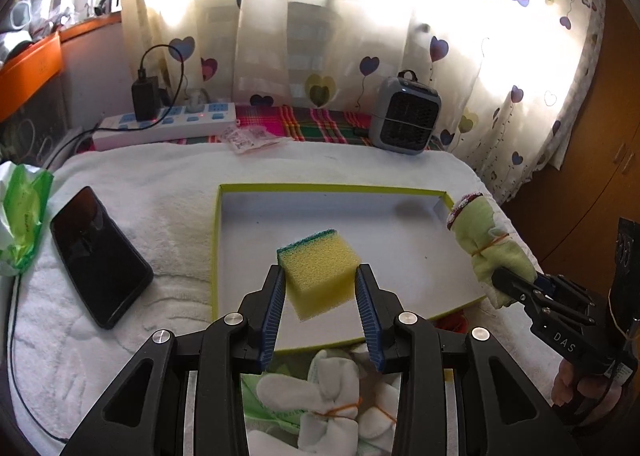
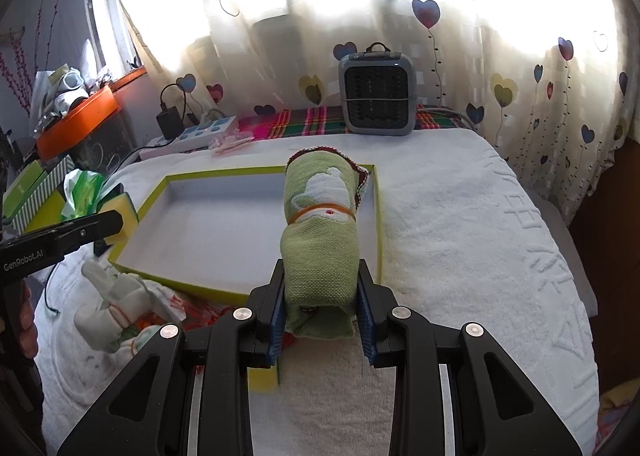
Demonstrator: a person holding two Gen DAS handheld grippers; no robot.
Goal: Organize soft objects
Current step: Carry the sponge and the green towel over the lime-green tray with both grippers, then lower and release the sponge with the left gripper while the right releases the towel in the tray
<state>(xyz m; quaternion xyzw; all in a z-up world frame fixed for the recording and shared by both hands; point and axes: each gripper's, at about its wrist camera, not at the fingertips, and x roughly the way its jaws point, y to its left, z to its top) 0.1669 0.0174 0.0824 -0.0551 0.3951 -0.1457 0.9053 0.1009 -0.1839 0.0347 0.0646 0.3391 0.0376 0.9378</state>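
I am holding a yellow sponge with a green scouring face in the left tongs; the blue pads are pinching its two sides, and it is hanging over the near part of the shallow tray, clear of the white tray floor. The tray has a yellow-green rim and is sitting on a white towel that is covering the tabletop.

In the right tongs I am gripping a rolled green cloth bound with an orange rubber band (a white figure is showing on its upper side). The pads are pressing into the near end of the roll; the far end is reaching out over the tray's right edge.

Below the tray's near rim, a bundle of white cloth rolls tied with rubber bands is lying on the towel. A black phone is lying flat to the left of the tray, well apart from it, with a crumpled green-and-white wrapper further left. At the back, a grey fan unit is standing on a plaid cloth, and a white power strip with a black charger plugged in is lying beside it, before heart-patterned curtains.
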